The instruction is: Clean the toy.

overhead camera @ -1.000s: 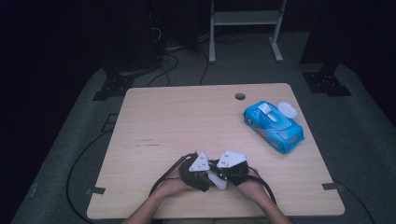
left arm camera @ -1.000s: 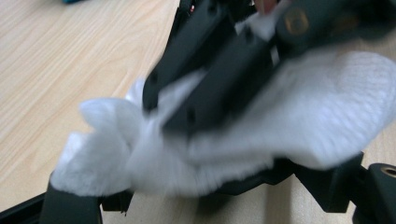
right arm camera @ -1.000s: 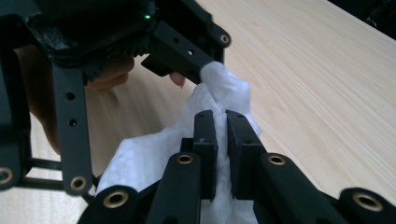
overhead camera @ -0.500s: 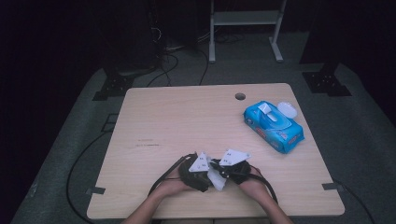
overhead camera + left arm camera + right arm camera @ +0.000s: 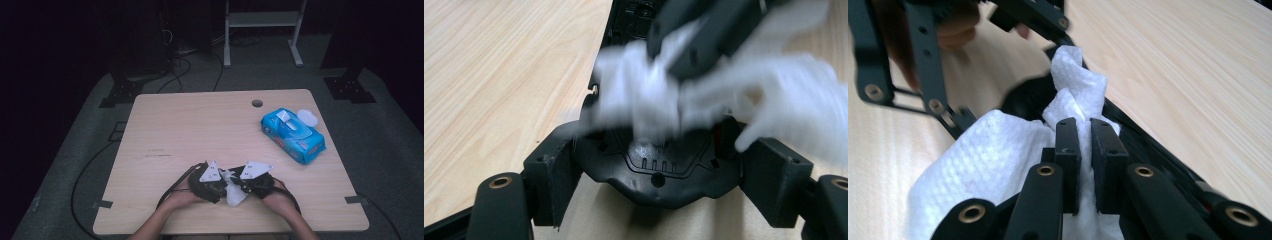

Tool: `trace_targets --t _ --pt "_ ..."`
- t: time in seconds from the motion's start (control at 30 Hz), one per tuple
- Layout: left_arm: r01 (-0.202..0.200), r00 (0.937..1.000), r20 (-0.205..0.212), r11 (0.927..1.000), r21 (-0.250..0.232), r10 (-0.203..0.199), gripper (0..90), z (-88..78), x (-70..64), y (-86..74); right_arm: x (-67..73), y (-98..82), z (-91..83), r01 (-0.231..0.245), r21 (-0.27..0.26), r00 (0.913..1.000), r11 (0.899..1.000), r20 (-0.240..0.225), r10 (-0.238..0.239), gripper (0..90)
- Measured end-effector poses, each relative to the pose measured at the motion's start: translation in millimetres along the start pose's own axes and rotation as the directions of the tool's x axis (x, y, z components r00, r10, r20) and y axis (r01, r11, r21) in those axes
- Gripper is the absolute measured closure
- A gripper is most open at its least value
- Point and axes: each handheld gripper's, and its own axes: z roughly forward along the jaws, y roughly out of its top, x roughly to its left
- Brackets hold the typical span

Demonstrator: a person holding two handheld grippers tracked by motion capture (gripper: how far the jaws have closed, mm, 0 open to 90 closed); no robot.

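The tabletop looks like pale wood laminate, smooth with a fine straight grain and a soft satin sheen. The wipe is white non-woven cloth, matt, with a tiny embossed dimple pattern all over and soft crumpled folds. The right gripper is matt black plastic, slightly grainy, with brass-coloured metal rivets at the joints. The wipes pack is shiny blue plastic film with a white plastic flip lid.

Light wooden table on grey carpet, dark room
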Motion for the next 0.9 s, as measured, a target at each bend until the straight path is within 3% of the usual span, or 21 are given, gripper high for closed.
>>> trace_targets --t 0.1,0.17,0.27,0.43,0.53,0.63,0.7,0.9 --pt "-0.006 1.0000 -0.003 1.0000 0.003 0.006 24.0 0.2 0.2 0.7 4.3 0.1 1.5 -0.016 -0.015 0.9989 1.000 -0.044 0.016 82.5" --pt "-0.015 0.9998 -0.010 0.9997 0.020 0.015 24.0 1.0 -0.4 0.0 13.2 2.9 8.1 0.003 -0.022 0.9969 1.000 -0.079 -0.005 82.3" --pt "-0.012 0.9999 -0.007 0.9998 0.019 0.012 24.0 0.0 0.4 -1.3 16.1 4.8 11.7 0.026 -0.015 0.9965 1.000 -0.080 -0.027 82.2" --pt "0.003 1.0000 -0.003 1.0000 0.001 -0.003 24.0 0.6 0.5 0.3 0.2 0.1 3.9 -0.036 -0.024 0.9991 0.999 -0.022 0.035 82.3" --pt "-0.011 0.9999 0.002 0.9999 0.003 0.011 24.0 1.5 -0.5 3.0 7.3 4.0 7.9 -0.033 -0.040 0.9979 0.999 -0.058 0.030 82.3" --pt "-0.023 0.9997 -0.001 0.9996 0.018 0.023 24.0 1.7 -1.5 1.8 18.0 9.0 14.8 0.001 -0.033 0.9959 0.999 -0.091 -0.004 82.2" --pt "-0.019 0.9998 0.001 0.9997 0.016 0.019 24.0 1.5 -1.4 0.9 16.0 8.1 14.6 0.002 -0.029 0.9960 1.000 -0.089 -0.005 82.2" --pt "-0.008 1.0000 0.004 1.0000 0.003 0.008 24.0 1.2 -1.2 1.4 -8.2 -4.3 -1.2 -0.054 -0.028 0.9985 0.998 0.011 0.054 82.1"
